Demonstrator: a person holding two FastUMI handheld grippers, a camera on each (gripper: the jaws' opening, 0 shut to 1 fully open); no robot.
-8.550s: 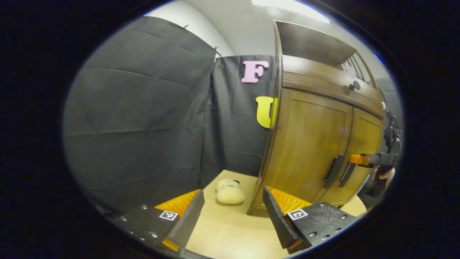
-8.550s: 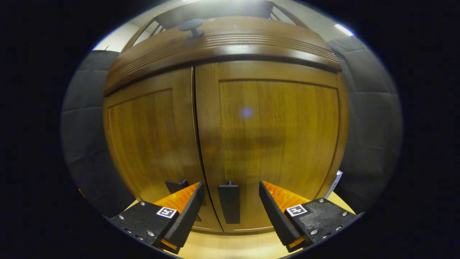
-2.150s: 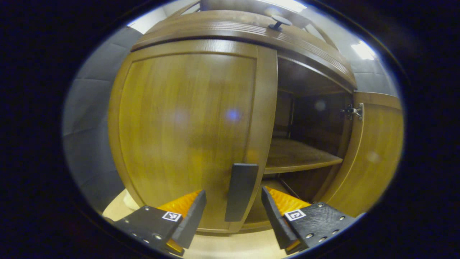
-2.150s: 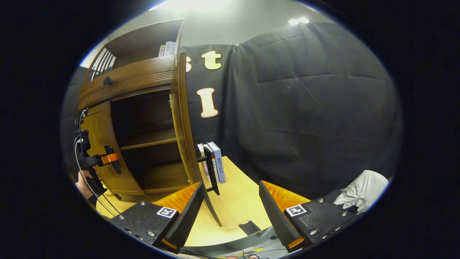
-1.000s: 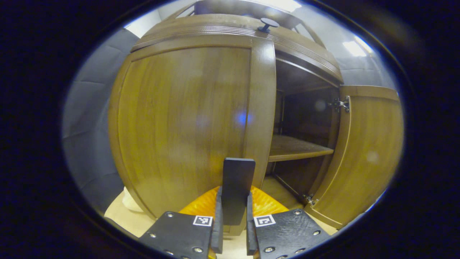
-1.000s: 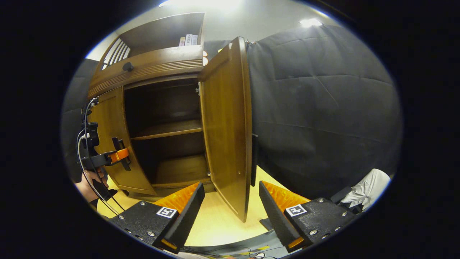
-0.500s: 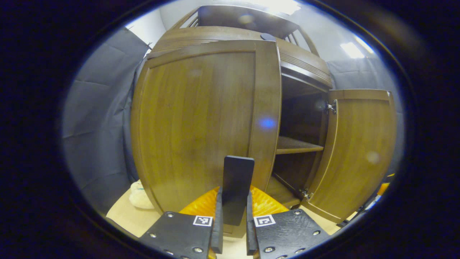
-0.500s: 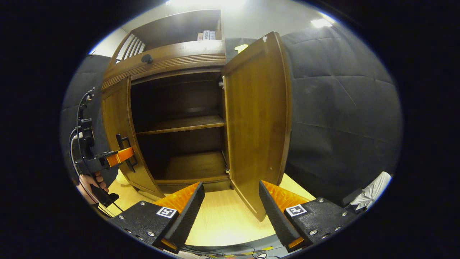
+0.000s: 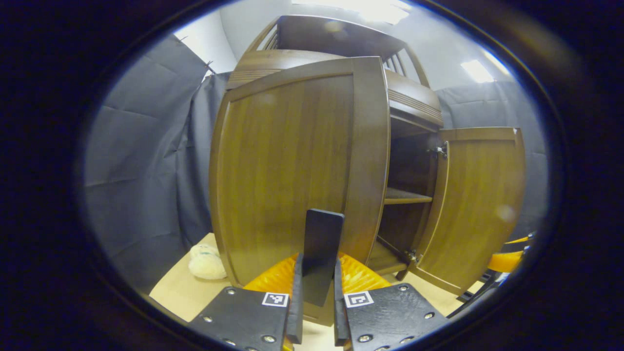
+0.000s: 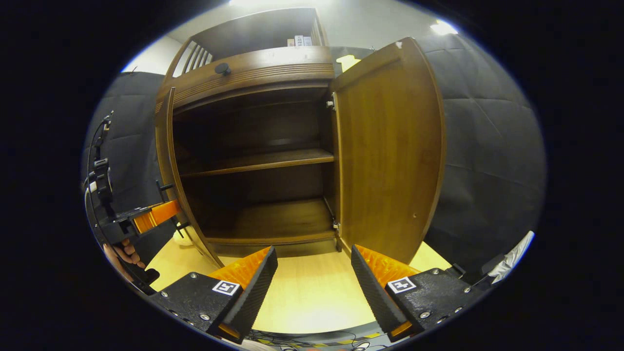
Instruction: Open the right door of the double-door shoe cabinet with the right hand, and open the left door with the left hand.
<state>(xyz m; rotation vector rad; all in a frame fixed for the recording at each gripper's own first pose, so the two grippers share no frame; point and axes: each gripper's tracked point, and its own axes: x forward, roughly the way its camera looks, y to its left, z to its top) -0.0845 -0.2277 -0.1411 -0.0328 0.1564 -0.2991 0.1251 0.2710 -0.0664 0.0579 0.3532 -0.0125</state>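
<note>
Now the left gripper [image 9: 315, 317] is clamping both of its black-and-orange fingers on the flat black bar handle [image 9: 319, 253] of the brown wooden left door [image 9: 297, 165], which is standing well swung out from the double-door wooden shoe cabinet [image 10: 253, 146]. In the right gripper view that same gripper [image 10: 146, 217] is showing at the far left with a hand [image 10: 122, 253] under it, and the left door [image 10: 170, 165] is appearing edge-on. The right gripper [image 10: 312, 292] is hanging back from the cabinet with its 2 fingers spread wide and nothing between them. The brown wooden right door [image 10: 390, 156] is standing fully open, so only the left half of the job seems unfinished.

The likely trouble is the handle slipping from the pinch if the pull is running straight back instead of following the door's arc around its hinge. Pulling too hard at the end of the swing could, I judge, strain the hinge or shift the cabinet. A small cream plush toy [image 9: 207, 263] is lying on the floor just beside the cabinet's left side; the door may brush it if swung much farther.

The cabinet is resting on a pale wooden floor [image 10: 302, 287]. Inside, 1 wooden shelf [image 10: 258, 162] is showing bare. Black cloth [image 10: 487, 146] is hanging all around, and ceiling lights are glaring above.
</note>
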